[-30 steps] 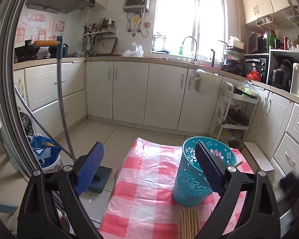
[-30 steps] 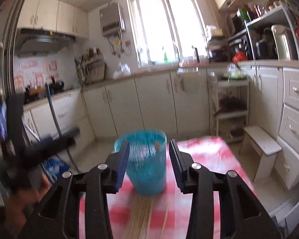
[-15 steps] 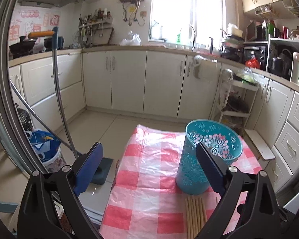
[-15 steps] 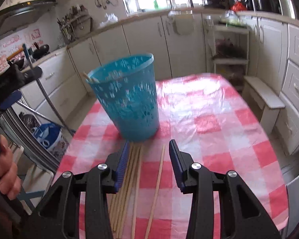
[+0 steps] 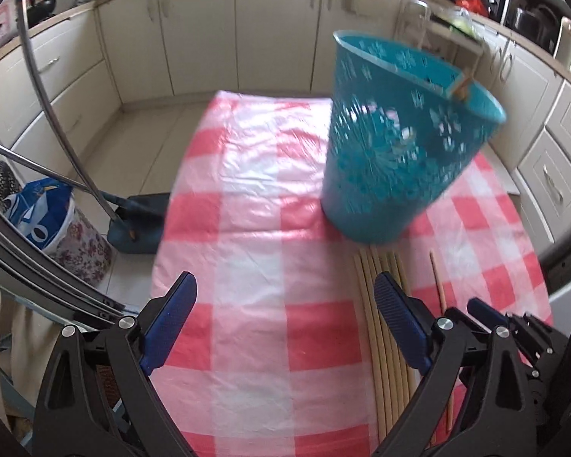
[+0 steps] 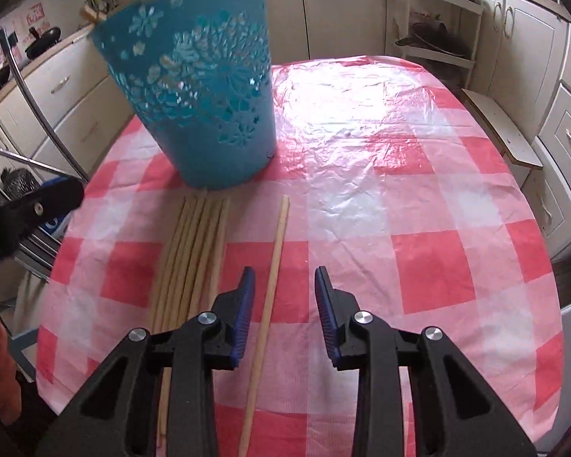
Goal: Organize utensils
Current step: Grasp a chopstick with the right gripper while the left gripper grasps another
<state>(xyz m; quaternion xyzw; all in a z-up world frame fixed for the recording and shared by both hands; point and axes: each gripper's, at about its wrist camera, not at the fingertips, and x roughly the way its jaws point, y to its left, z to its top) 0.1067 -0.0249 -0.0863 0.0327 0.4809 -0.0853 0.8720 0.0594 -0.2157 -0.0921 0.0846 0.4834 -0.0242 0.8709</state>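
A teal cut-out basket stands on the checked table, and one chopstick end shows over its rim. In front of it lies a bundle of pale wooden chopsticks, with a single chopstick just to their right. My right gripper points down over that single chopstick. Its jaws are closing with the stick between them, near the left pad, and neither pad presses on it. My left gripper stands wide open over bare cloth, left of the bundle and short of the basket.
The table wears a red-and-white plastic cloth. A low wooden stool stands off its right edge. On the floor to the left are a dustpan with long handles and a lined bin. Cabinets ring the room.
Both grippers have tipped downward and sunk toward the table. The right jaws have narrowed, and the single chopstick now lies between them. The left jaws have stayed wide.
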